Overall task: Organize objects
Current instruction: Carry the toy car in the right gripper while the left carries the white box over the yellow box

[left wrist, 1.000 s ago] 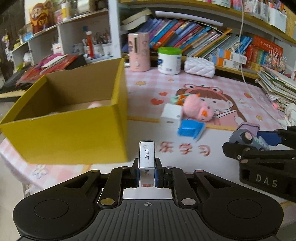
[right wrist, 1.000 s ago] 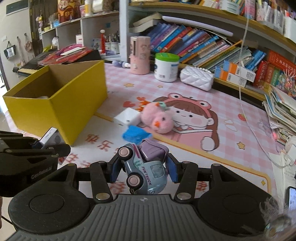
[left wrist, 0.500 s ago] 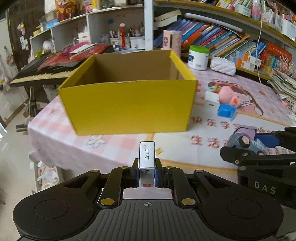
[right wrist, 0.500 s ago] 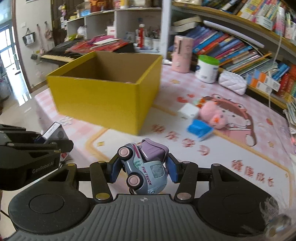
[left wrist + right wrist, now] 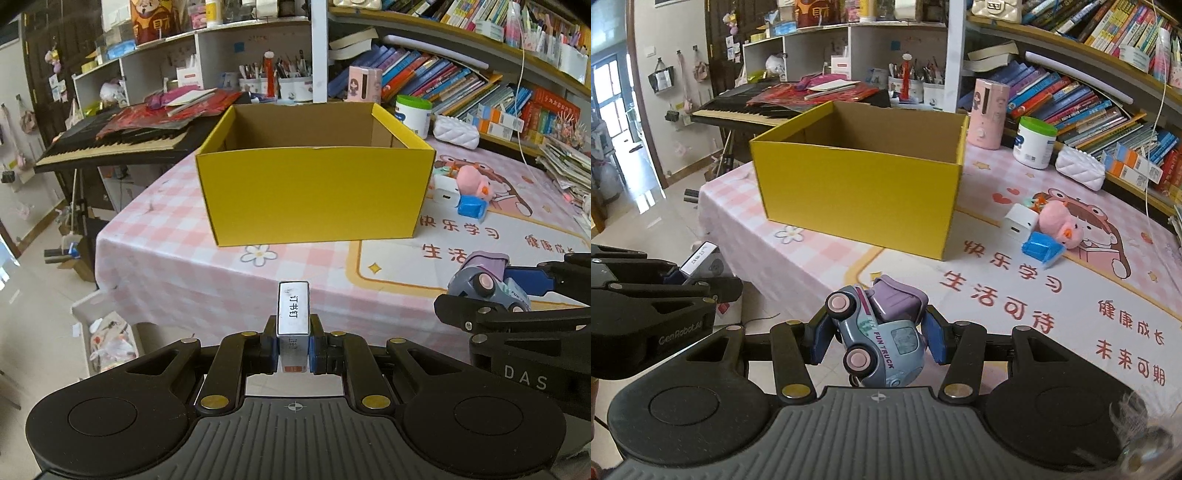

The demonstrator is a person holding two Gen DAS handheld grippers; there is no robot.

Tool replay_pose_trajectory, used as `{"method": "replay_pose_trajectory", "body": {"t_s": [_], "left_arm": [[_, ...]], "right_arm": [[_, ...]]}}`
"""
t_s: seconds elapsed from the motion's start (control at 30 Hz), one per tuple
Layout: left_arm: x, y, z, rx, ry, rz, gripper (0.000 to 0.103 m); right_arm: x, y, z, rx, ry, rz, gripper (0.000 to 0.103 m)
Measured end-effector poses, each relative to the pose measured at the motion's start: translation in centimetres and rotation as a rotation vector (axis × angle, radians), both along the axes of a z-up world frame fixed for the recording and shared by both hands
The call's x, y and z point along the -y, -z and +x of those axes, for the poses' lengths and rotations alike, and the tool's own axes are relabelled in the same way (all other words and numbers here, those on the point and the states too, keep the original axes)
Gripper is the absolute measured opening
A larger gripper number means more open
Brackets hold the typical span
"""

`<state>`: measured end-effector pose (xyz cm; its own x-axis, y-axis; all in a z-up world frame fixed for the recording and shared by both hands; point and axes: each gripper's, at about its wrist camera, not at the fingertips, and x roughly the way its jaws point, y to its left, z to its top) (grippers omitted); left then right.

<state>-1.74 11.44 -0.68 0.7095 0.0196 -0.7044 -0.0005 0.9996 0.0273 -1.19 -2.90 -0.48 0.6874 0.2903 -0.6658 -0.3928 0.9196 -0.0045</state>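
Observation:
My left gripper [image 5: 293, 345] is shut on a small silver staple box [image 5: 293, 314], held off the near edge of the table. My right gripper [image 5: 873, 334] is shut on a blue toy truck [image 5: 882, 339] with a purple top, tipped on its side between the pads. That truck [image 5: 487, 286] also shows at the right of the left wrist view. An open yellow cardboard box [image 5: 314, 192] [image 5: 860, 192] stands on the pink tablecloth ahead of both grippers. Its inside floor is hidden by the front wall.
To the right of the box lie a pink plush [image 5: 1062, 227], a white cube [image 5: 1019, 223] and a blue toy [image 5: 1041, 251]. A white jar [image 5: 1034, 142], a pink canister [image 5: 988, 114] and a white purse [image 5: 1078, 168] stand before the bookshelf. A keyboard [image 5: 107, 144] sits left.
Both grippers have drawn back from the table with their loads. The yellow box now looks smaller and farther, and the table's near edge and the floor have come into view.

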Motion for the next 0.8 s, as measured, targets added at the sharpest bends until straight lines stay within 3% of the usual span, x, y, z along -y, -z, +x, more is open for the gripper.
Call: {"method": "replay_pose_trajectory", "body": {"t_s": [0.57,0.8], "left_arm": [[-2.9,-1.1,-1.5,0.056,0.007,-0.023,0.013],[-3.0,-2.1,-0.6,0.116,0.0,-0.016,0.013]], "right_arm": [[-3.4,-0.8,-2.1,0.028,-0.017,-0.035,0.049],[-3.8,-1.5,-1.1,0.071,-0.022,-0.039,0.049]]}}
